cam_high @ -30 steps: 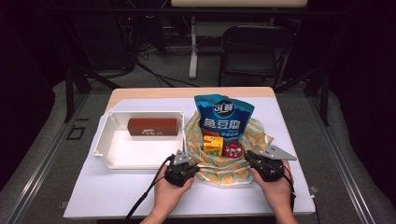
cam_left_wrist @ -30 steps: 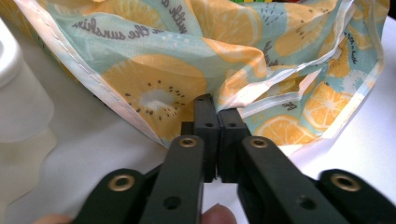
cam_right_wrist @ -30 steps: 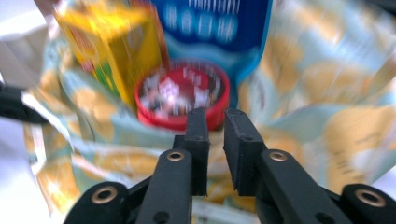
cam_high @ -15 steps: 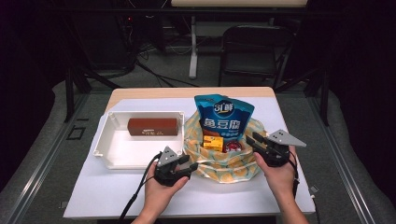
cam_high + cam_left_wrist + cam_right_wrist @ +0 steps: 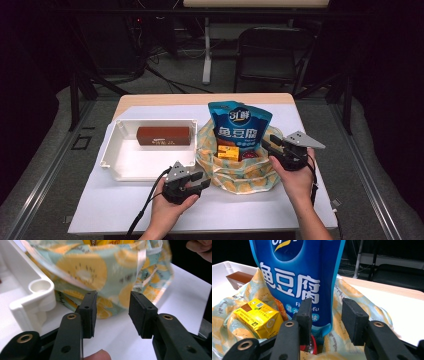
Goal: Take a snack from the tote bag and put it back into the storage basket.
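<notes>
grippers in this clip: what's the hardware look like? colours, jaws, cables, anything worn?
Left gripper and right gripper: black bodies, each topped by a grey three-cornered plate, each trailing a black cable. In the gripper views the jaws are two black arms with brass-coloured pivot rivets, ending in flat rectangular black pads with small screw holes. Forearms are bare, with no gloves or sleeves.

I read "鱼豆腐" in large white characters on the blue snack bag (image 5: 297, 277) before my fingers; smaller print is unreadable.
</notes>
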The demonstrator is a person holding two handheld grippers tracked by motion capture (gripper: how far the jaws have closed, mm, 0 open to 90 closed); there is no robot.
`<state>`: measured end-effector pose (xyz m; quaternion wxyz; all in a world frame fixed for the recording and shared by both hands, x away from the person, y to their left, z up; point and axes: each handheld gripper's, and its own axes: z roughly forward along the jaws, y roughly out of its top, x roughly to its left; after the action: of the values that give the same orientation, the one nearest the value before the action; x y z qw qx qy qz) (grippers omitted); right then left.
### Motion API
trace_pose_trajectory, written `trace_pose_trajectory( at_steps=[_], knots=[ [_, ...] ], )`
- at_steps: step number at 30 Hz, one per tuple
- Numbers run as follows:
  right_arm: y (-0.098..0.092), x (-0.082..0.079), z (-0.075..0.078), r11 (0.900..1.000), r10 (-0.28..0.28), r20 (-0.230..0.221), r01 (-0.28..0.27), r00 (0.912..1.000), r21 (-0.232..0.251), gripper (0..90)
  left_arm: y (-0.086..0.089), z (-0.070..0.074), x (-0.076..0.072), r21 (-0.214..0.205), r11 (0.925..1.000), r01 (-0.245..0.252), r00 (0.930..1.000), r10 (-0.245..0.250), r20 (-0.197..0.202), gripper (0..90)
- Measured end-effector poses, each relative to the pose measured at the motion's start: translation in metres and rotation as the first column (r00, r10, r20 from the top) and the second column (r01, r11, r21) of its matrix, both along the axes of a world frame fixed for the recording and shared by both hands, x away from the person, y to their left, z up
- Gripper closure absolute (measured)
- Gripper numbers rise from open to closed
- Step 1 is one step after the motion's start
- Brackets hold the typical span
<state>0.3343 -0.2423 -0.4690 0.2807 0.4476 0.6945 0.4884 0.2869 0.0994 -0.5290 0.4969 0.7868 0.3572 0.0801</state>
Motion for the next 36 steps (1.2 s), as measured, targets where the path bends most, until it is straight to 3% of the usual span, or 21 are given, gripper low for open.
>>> trace_pose_trajectory(
  at_steps=[7,15,20,25,29,31,33,36],
  knots=[
    [0.001,0.009,0.0,1.0,0.001,-0.006,-0.001,1.0,0.004,54.9,0.008,-0.001,-0.005,-0.006,1.0,-0.006,0.9997,0.006,0.022,43.8],
    [0.009,0.026,0.0,0.9987,0.047,-0.004,-0.047,0.9989,0.021,46.0,0.021,0.005,0.0,-0.024,0.9989,-0.04,0.9987,0.041,0.03,43.9],
    [0.017,0.037,0.006,0.9971,0.068,0.003,-0.068,0.9977,0.033,46.3,0.024,0.008,0.003,-0.039,0.9979,-0.052,0.9979,0.053,0.036,45.1],
    [0.034,0.041,0.004,0.9966,0.08,0.004,-0.08,0.9968,-0.016,53.1,0.026,0.01,0.005,-0.041,0.9975,-0.058,0.9976,0.06,0.036,46.1],
    [0.041,0.041,0.002,0.9978,0.05,0.015,-0.05,0.9986,-0.044,67.8,0.026,0.012,0.005,-0.055,0.9961,-0.069,0.997,0.071,0.031,47.0],
    [0.044,0.04,0.003,0.9962,0.05,0.02,-0.049,0.9985,-0.072,83.2,0.025,0.012,0.006,-0.049,0.9967,-0.064,0.9972,0.065,0.037,47.4],
    [0.049,0.038,0.003,0.9931,0.053,0.028,-0.05,0.9982,-0.106,87.1,0.025,0.013,0.006,-0.054,0.9965,-0.063,0.9972,0.065,0.036,47.7],
    [0.048,0.038,0.004,0.9957,0.064,0.021,-0.063,0.9977,-0.068,89.6,0.024,0.014,0.006,-0.053,0.9966,-0.064,0.9971,0.066,0.037,47.9]
  ],
)
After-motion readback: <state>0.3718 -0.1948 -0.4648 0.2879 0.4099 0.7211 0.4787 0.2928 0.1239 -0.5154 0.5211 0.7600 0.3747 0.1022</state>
